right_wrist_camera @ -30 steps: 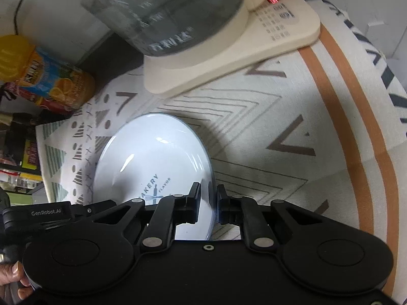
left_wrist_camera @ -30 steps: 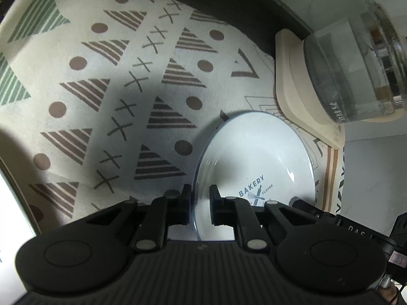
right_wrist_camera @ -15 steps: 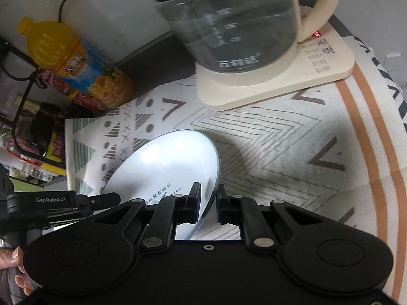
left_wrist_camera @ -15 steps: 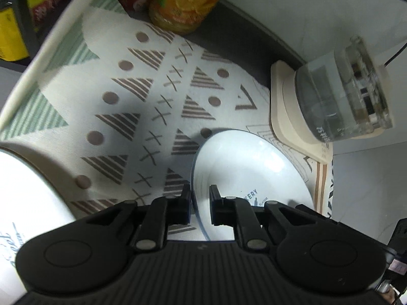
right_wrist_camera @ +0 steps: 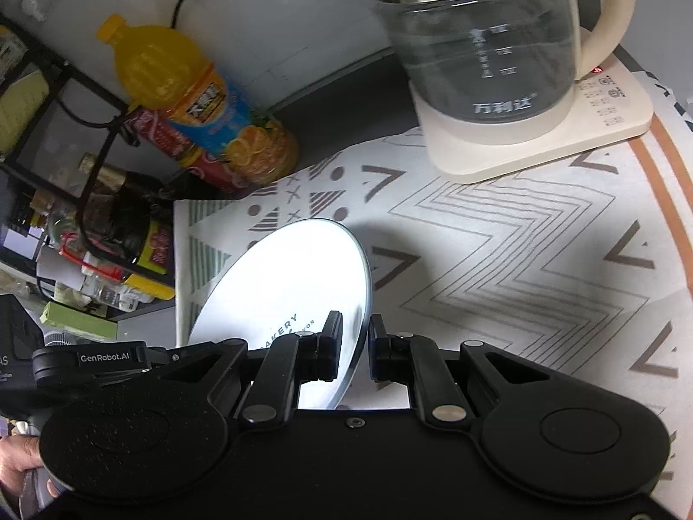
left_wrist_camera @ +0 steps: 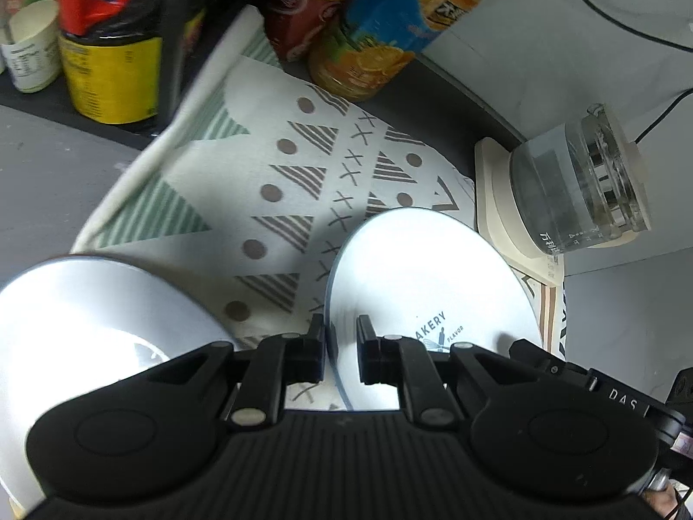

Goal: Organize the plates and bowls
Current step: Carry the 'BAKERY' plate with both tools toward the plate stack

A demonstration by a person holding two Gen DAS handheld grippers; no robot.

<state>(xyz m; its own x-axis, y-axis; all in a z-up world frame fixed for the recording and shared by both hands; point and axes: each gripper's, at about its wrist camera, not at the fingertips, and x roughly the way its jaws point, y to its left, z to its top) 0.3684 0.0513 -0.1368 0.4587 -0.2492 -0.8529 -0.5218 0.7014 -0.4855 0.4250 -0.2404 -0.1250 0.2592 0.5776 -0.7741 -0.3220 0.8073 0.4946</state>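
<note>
A white plate [left_wrist_camera: 433, 286] printed "BAKERY FLAVOR" is held between both grippers above the patterned tablecloth [left_wrist_camera: 242, 199]. My left gripper [left_wrist_camera: 341, 355] is shut on its left rim. My right gripper [right_wrist_camera: 354, 351] is shut on its right rim; the plate [right_wrist_camera: 286, 286] tilts up there. A second white plate [left_wrist_camera: 99, 316] lies on the cloth at the lower left of the left wrist view, partly hidden by the gripper body.
A glass kettle [right_wrist_camera: 489, 39] on a cream base [right_wrist_camera: 541, 134] stands at the back right. An orange juice bottle [right_wrist_camera: 190, 99], a red can [left_wrist_camera: 299, 13] and dark bottles [left_wrist_camera: 112, 39] crowd the back left beside a black wire rack [right_wrist_camera: 86, 99].
Both grippers have risen and pulled back with the plate held between them. The second plate and the bottles have come into view.
</note>
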